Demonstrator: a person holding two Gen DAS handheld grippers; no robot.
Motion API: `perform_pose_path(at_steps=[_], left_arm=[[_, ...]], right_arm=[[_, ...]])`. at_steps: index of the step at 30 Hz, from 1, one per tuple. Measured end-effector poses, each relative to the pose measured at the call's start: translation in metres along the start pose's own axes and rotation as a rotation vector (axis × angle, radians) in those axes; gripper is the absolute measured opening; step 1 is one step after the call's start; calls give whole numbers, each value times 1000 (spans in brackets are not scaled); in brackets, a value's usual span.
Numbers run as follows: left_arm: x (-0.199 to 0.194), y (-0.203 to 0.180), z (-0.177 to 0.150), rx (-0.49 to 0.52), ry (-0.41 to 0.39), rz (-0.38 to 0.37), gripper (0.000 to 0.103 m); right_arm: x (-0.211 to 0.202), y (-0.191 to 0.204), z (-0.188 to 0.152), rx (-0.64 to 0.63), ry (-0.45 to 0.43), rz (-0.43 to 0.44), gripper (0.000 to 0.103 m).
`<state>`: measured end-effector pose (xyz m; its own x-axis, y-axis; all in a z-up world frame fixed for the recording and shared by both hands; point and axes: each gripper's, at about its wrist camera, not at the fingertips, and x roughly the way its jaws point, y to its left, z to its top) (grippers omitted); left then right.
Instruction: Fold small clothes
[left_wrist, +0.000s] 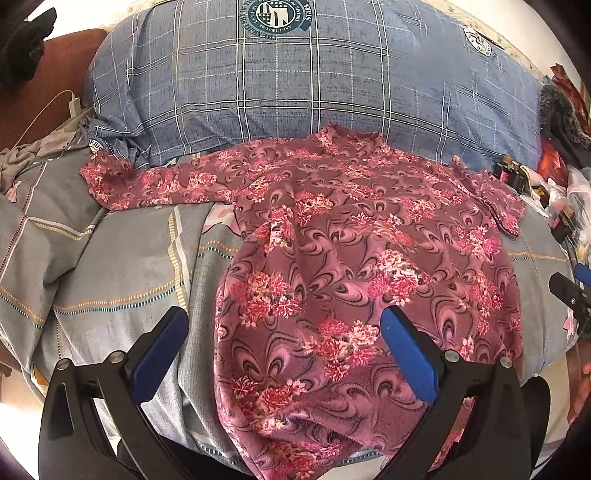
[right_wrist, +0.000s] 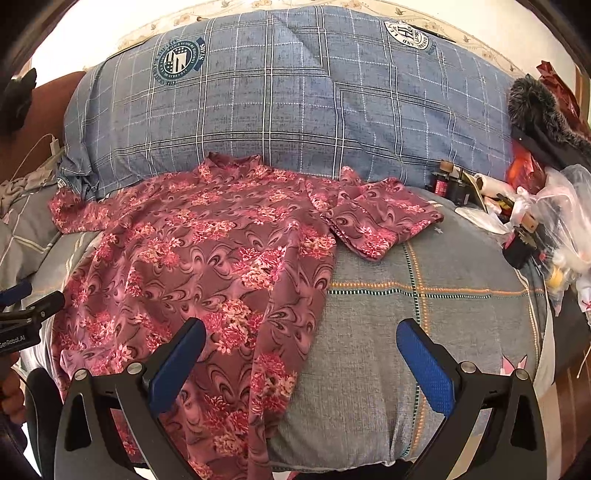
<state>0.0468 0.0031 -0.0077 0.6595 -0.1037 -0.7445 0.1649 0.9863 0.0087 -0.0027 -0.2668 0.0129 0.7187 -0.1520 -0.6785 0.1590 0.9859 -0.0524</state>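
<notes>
A small pink floral long-sleeved top (left_wrist: 351, 236) lies spread on the grey bed cover, neck toward the pillow, hem hanging over the near edge. Its left sleeve (left_wrist: 122, 181) stretches out flat; its right sleeve (right_wrist: 380, 218) lies bent beside the body. My left gripper (left_wrist: 284, 325) is open and empty above the hem's left side, one finger over the cloth, the other over the cover. My right gripper (right_wrist: 301, 339) is open and empty above the top's (right_wrist: 207, 251) right lower edge.
A big blue checked pillow (left_wrist: 295, 85) lies behind the top. Bottles, plastic bags and a fur-trimmed dark item (right_wrist: 532, 206) clutter the right side. A charger cable (left_wrist: 70, 103) and grey cloth lie at the left. The grey bed cover (right_wrist: 436, 317) is bare right of the top.
</notes>
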Motion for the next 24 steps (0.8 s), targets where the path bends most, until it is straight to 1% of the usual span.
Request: perform_pose_path(at_steps=[7,9,10,13,16,18,19,20,21,22,23,24], left_arm=[[1,-2,3,1,3,9,103],[2,5,6,-18,18,2,103],[4,11,7,-40,26,-4,103],[10,48,14,-154,60,-9,103],[19,80,13,-230,113,22,103],[24,91,8,-253,144,41,103],[27,94,4,-260,159,36,103],[30,94,-1,-267,181,14,103],[33,91,-7,-267,209,-20,103],[37,86,-12,-262,236,-48,103],[42,79,-19,-245,277,-85,103],[49,70,-25,-222,330,-126,103]], right_arm=[[1,-2,-1,-2,-5,17,103],[2,-7,-2,15,-7,34,103],[3,-10,-2,29,-5,42,102],[12,-29,-5,94,23,39,102],[27,-45,-15,150,76,84,94],[39,-47,-22,170,119,121,92],[43,-45,-26,175,134,134,90],[48,-42,-30,178,157,158,88],[55,-37,-36,180,187,202,86],[58,-33,-41,180,205,232,81],[62,-27,-46,175,229,272,75],[65,-22,-50,167,241,295,72]])
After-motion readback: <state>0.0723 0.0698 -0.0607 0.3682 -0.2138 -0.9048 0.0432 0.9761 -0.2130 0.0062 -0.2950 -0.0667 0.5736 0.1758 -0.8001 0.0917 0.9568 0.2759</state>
